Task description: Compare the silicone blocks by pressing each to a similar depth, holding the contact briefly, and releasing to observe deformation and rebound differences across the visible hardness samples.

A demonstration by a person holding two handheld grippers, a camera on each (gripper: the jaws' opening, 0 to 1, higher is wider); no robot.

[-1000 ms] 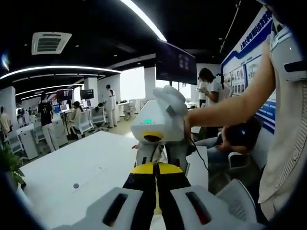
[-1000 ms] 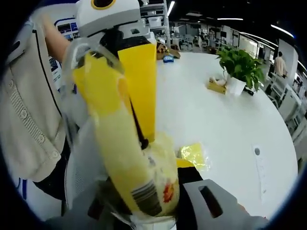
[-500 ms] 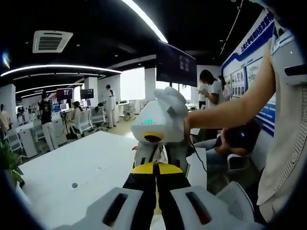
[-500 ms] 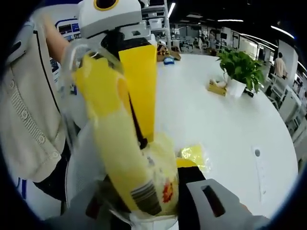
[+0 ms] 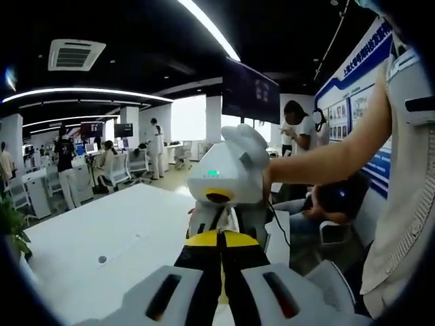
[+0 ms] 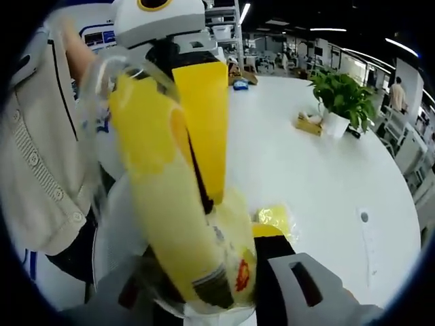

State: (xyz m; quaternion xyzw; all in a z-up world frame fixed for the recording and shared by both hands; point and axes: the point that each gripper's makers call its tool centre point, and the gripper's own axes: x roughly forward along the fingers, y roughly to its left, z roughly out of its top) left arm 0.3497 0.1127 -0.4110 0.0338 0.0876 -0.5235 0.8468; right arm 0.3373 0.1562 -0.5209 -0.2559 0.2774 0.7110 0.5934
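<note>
Right gripper view showed the right gripper pinching a clear bag of yellow pieces, long axis running up toward the left gripper, whose jaws were pressed together at its far end, above the white table

A potted plant stands on the white table; ceiling lights glow.

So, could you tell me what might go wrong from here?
The bag is held by the right hand-held gripper in the air, beside the table edge; a slip could drop it. The left hand-held gripper, jaws shut, presses against it, so pulling apart might tear the plastic.
</note>
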